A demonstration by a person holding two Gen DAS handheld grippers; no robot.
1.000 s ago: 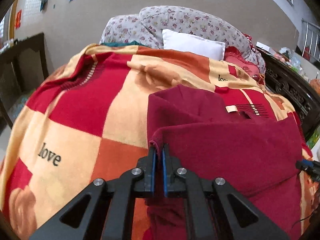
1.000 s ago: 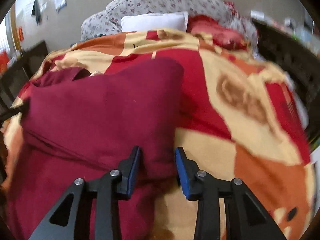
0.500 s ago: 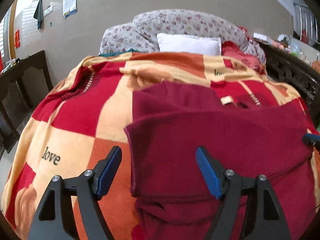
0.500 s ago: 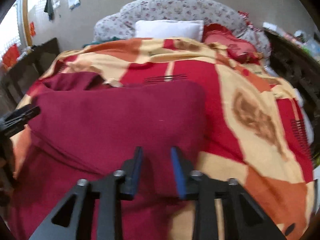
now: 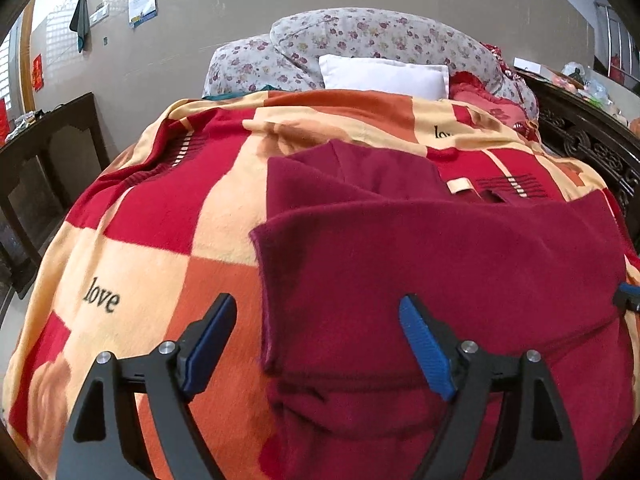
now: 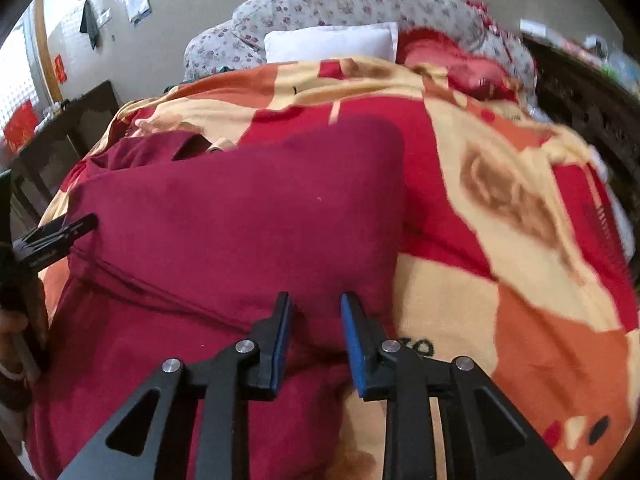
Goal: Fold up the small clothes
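Observation:
A dark red garment point(image 5: 440, 264) lies on the checked blanket point(image 5: 160, 248), its near part folded up over the rest, collar and pale label point(image 5: 459, 186) at the far side. My left gripper point(image 5: 320, 344) is wide open and empty, just above the fold's left corner. In the right wrist view the garment point(image 6: 240, 216) fills the left half. My right gripper point(image 6: 314, 340) is open with a narrow gap, empty, above the fold's right edge. The left gripper's tip point(image 6: 60, 232) shows at the far left.
The blanket point(image 6: 520, 280) covers a bed with a white pillow point(image 5: 384, 76) and flowered quilt point(image 5: 360, 40) at the head. Dark carved wood furniture point(image 5: 592, 148) stands on the right, a dark wooden table point(image 5: 44, 148) on the left.
My left gripper let go of the garment's folded edge and opened wide. Both grippers drew back a little. The right gripper's gap narrowed slightly.

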